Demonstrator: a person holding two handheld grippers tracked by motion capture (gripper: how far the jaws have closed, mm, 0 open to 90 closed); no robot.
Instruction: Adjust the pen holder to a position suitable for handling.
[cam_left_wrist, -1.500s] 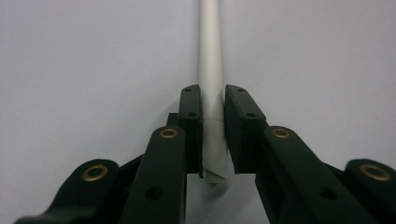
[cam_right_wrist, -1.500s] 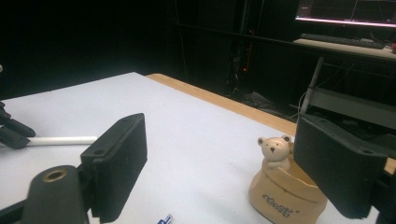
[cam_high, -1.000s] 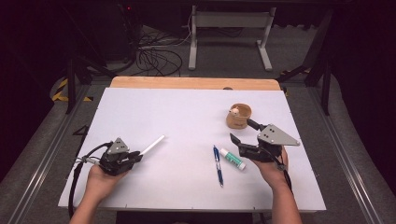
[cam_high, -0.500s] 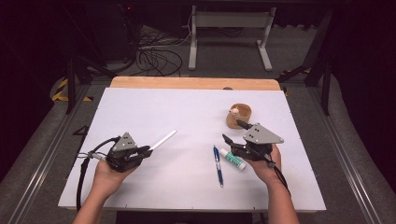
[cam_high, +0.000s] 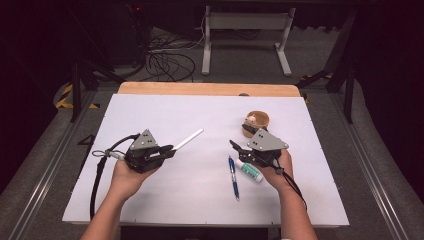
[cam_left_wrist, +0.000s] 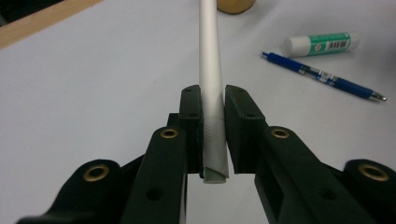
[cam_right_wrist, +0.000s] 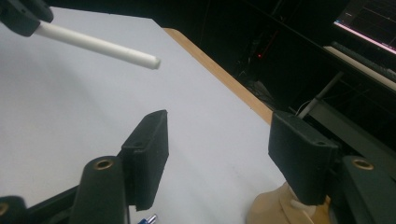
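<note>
- Left gripper (cam_high: 167, 149) clenched on a white stick (cam_high: 188, 139); left gripper view shows both jaws pressing the white stick (cam_left_wrist: 211, 70) near its lower end, a short stub sticking out behind the pads.
- Stick runs straight out ahead of the left jaws, over the white table (cam_high: 200, 195), free tip pointing toward the wooden bowl (cam_high: 256, 120).
- Right gripper (cam_high: 235, 146) released, jaws wide apart, nothing between them; right gripper view shows bare table in the gap (cam_right_wrist: 217, 140).
- Blue pen (cam_high: 233, 177) lies flat on the table just below the right gripper's jaws, apart from them.
- Glue stick (cam_high: 249, 170), white with green label, lies under the right gripper's body, just beside the pen.
- Wooden bowl just behind the right gripper; in the right gripper view it sits at the right jaw's base (cam_right_wrist: 275, 207).
- Stick tip (cam_right_wrist: 140, 58) seen well ahead of the right jaws, to their left.
</note>
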